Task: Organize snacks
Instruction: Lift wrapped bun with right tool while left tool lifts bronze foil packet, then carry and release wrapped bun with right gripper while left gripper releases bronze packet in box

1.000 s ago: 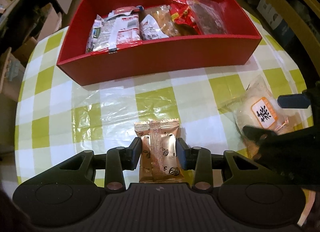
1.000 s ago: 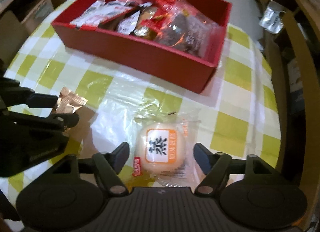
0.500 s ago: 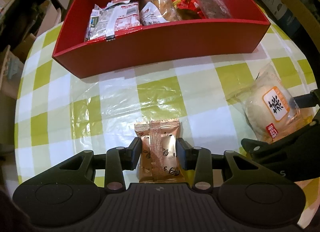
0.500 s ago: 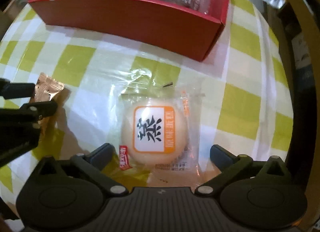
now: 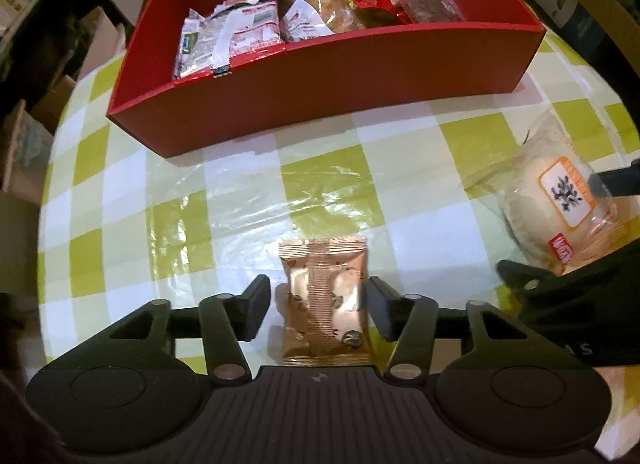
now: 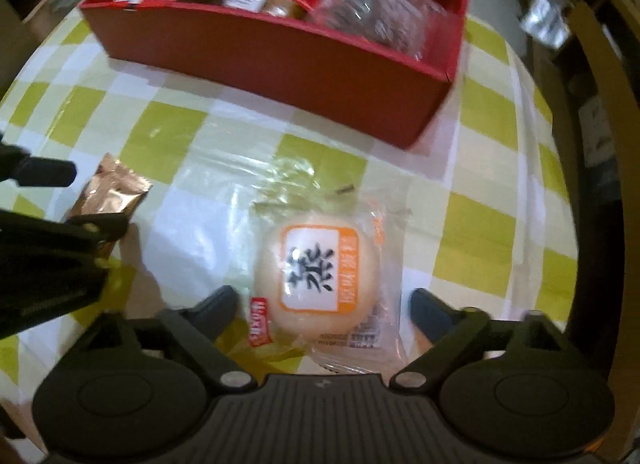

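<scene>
Pick-up step: left gripper (image 5: pixel 316 306) jaws just opened, astride copper packet (image 5: pixel 325 304), not pressing; right gripper (image 6: pixel 322 304) jaws just narrowing, clear of bun pack (image 6: pixel 320 276). Next: close, lift into red box (image 5: pixel 320 75)

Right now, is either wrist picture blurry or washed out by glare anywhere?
Left wrist view: mostly sharp, glare on the clear plastic table cover, fisheye bending the red box. Right wrist view: softer, motion blur across the box and the bun packet, sheen on its wrapper.
</scene>
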`<state>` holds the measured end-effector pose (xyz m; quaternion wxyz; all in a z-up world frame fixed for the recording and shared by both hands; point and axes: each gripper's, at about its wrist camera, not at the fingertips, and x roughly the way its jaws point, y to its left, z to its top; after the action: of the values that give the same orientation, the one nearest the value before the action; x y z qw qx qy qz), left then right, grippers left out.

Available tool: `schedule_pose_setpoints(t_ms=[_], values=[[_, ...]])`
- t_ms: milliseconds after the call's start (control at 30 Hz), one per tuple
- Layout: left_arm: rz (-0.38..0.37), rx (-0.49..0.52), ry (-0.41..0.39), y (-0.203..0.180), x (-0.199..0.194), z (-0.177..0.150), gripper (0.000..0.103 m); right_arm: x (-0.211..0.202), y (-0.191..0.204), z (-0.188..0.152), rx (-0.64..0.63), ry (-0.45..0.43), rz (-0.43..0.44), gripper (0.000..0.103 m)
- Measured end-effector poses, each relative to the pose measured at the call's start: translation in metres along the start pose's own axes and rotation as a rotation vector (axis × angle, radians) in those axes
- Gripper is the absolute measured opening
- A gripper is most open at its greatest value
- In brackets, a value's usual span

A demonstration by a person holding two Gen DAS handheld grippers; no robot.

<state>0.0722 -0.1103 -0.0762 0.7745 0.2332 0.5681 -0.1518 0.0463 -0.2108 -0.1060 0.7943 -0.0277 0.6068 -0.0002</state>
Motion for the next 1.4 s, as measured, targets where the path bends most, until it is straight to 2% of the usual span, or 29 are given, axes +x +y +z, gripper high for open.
schedule_pose_setpoints(t_ms=[67, 167, 267, 467, 667, 1033, 1400], values=[[-0.006, 0.002, 0.007, 0.000, 0.002, 0.000, 0.059, -0.003, 0.002, 0.003, 0.015, -0.002, 0.011, 0.070], [-0.011, 0.003, 0.004, 0.000, 0.003, -0.002, 0.059, -0.003, 0.001, 0.004, 0.022, -0.001, 0.016, 0.069], [-0.019, 0.027, -0.006, -0.004, 0.001, -0.004, 0.045, -0.005, 0.006, 0.004, -0.014, -0.004, -0.021, 0.067], [0.077, 0.054, -0.036, -0.006, -0.007, -0.008, 0.035, -0.012, 0.008, 0.000, -0.047, -0.022, -0.107, 0.065], [0.125, 0.060, -0.060, -0.002, -0.011, -0.010, 0.035, -0.019, 0.009, 0.003, -0.047, -0.044, -0.137, 0.065], [0.111, 0.033, -0.098, 0.006, -0.022, -0.005, 0.034, -0.037, 0.006, 0.009, -0.018, -0.106, -0.119, 0.065], [0.159, 0.027, -0.186, 0.009, -0.047, 0.004, 0.034, -0.063, 0.003, 0.023, 0.009, -0.192, -0.125, 0.065]])
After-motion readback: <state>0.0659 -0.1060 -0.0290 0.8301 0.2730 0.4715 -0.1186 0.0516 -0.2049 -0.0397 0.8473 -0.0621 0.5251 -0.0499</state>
